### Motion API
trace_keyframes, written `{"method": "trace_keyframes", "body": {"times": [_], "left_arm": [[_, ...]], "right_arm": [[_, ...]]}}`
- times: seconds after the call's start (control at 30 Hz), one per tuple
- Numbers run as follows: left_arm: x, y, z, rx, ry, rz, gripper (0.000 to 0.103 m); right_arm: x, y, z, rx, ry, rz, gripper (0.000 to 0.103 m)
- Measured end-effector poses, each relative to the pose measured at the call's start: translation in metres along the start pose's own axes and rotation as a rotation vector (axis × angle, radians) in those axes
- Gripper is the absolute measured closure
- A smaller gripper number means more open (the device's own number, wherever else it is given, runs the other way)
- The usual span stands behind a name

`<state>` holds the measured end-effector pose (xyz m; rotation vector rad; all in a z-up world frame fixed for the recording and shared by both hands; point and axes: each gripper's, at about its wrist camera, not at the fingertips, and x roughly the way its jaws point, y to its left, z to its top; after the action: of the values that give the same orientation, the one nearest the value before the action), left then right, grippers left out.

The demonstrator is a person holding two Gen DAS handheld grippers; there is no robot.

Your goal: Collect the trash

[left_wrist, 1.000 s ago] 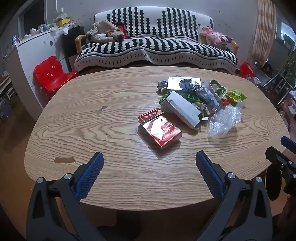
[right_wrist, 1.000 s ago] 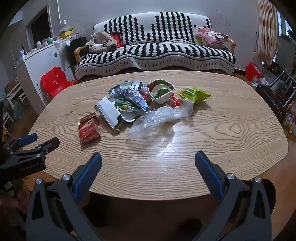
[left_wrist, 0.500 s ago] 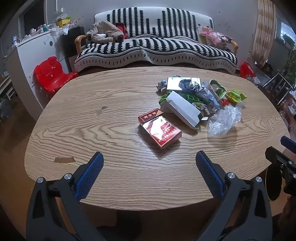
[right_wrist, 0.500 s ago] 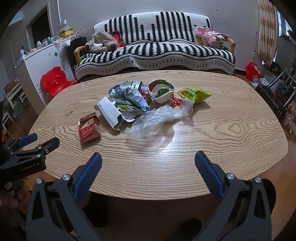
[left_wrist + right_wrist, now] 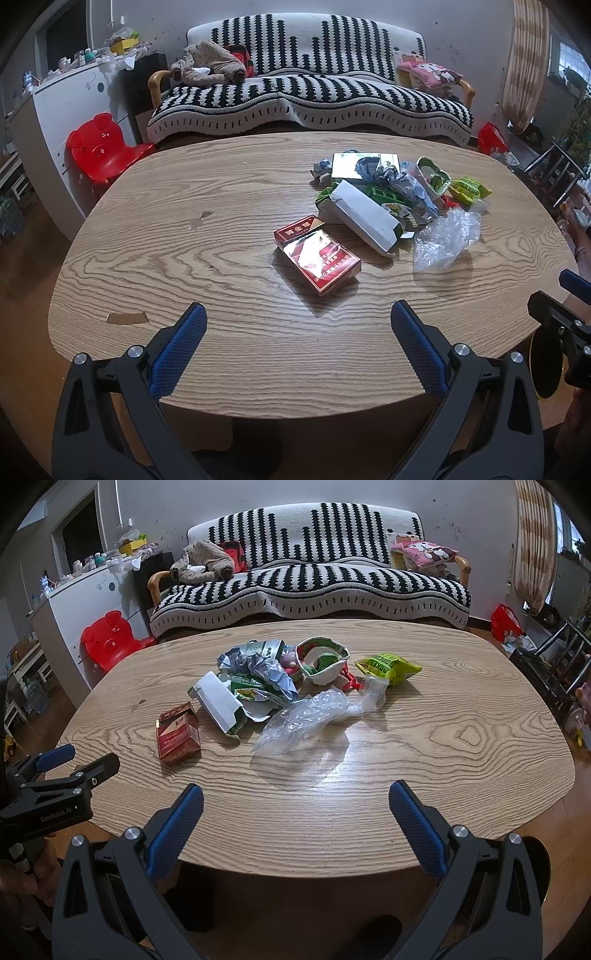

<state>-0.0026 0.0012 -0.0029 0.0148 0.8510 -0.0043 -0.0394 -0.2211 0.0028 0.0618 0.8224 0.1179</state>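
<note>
Trash lies in a heap on the oval wooden table (image 5: 184, 258) (image 5: 461, 757). Nearest me is a red cigarette pack (image 5: 317, 256) (image 5: 178, 734). Behind it sit a white carton (image 5: 364, 218) (image 5: 219, 703), crumpled wrappers (image 5: 399, 181) (image 5: 258, 668), a clear plastic bag (image 5: 445, 240) (image 5: 306, 716), a paper bowl (image 5: 323, 662) and a green snack bag (image 5: 471, 188) (image 5: 388, 666). My left gripper (image 5: 297, 338) stands open over the near table edge, short of the red pack. My right gripper (image 5: 295, 819) is open too, short of the plastic bag. Both hold nothing.
A striped sofa (image 5: 306, 92) stands behind the table. A red child's chair (image 5: 103, 151) and a white cabinet (image 5: 55, 110) are at the left. Metal chair frames (image 5: 554, 664) crowd the right side. The near half of the table is bare wood.
</note>
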Motion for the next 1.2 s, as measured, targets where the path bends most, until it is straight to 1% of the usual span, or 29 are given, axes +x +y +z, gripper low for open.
{"method": "trace_keyframes", "body": {"times": [1.2], "left_arm": [[0.0024,-0.0059,-0.0011,0.003,0.008,0.002,0.006]], "right_arm": [[-0.0001,0.0034,-0.0041,-0.007,0.003,-0.002,0.006]]}}
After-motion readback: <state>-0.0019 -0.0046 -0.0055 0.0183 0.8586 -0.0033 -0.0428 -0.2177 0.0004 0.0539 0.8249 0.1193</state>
